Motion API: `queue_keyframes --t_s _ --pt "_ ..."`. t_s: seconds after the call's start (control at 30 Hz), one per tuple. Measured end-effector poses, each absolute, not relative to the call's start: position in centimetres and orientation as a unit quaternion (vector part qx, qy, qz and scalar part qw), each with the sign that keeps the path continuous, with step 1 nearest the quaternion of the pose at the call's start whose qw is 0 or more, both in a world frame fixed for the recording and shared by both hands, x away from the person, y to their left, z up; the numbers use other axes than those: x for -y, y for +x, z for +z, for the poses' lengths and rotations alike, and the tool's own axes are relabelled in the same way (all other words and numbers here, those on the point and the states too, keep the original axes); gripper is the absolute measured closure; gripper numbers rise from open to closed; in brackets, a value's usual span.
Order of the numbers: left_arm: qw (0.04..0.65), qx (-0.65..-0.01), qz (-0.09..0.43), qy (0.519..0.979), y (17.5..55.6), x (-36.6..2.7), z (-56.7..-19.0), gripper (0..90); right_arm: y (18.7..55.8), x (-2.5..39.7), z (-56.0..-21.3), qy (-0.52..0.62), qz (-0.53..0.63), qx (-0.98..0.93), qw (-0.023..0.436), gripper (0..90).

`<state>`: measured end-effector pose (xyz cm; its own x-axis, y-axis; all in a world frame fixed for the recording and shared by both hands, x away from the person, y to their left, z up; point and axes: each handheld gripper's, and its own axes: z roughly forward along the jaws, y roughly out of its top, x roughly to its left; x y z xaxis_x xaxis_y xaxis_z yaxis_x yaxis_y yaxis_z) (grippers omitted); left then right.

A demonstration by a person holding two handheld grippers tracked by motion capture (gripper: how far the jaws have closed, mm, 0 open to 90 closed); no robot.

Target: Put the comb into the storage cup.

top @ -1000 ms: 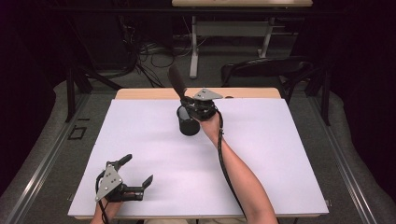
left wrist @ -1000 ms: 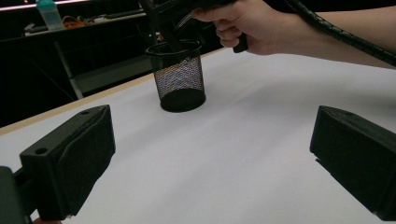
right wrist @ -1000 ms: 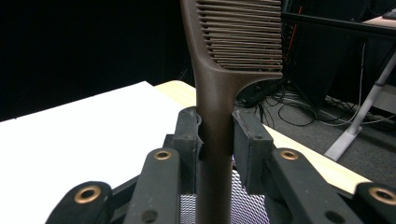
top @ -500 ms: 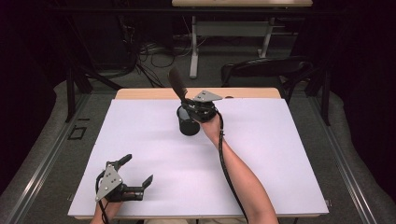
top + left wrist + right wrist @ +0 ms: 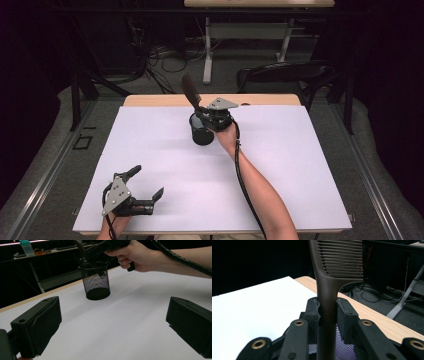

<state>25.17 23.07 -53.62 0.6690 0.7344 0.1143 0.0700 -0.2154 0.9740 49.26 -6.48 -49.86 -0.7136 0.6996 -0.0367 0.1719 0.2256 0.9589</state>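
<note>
A dark brown comb [image 5: 190,92] stands tilted over a black mesh cup [image 5: 201,132] at the table's far middle. My right gripper [image 5: 200,111] is shut on the comb's handle [image 5: 327,315], the teeth [image 5: 342,260] rising above the jaws. The handle's lower end reaches down into the cup, whose mesh [image 5: 342,347] shows below the jaws. My left gripper [image 5: 146,182] rests open at the front left, nothing between its jaws. In the left gripper view the left gripper [image 5: 112,322] faces the mesh cup [image 5: 95,281] and the right hand [image 5: 135,255] above it.
A white sheet [image 5: 300,165] covers the table, with a bare wooden strip [image 5: 270,100] along the far edge. Beyond that edge stand a dark chair [image 5: 285,75] and desk legs, with cables [image 5: 160,55] on the floor. The right forearm [image 5: 255,190] crosses the table's front middle.
The right gripper and comb have sunk very slightly toward the cup. The left gripper has not moved.
</note>
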Motion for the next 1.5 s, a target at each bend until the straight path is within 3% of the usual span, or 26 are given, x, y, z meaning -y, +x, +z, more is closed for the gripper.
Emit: queue_keyframes --t_s 0.93,1.13,1.5 --pt "0.56 -0.279 0.297 0.721 25.2 -23.1 -53.6 0.0 48.7 6.5 -50.1 0.297 0.519 -0.766 0.236 70.5" --pt "0.56 -0.279 0.298 0.721 25.2 -23.1 -53.6 0.0 48.0 7.3 -49.3 0.302 0.514 -0.771 0.225 50.1" --pt "0.556 -0.278 0.296 0.725 25.4 -22.9 -53.7 0.0 46.0 9.6 -47.6 0.288 0.498 -0.795 0.194 22.7"
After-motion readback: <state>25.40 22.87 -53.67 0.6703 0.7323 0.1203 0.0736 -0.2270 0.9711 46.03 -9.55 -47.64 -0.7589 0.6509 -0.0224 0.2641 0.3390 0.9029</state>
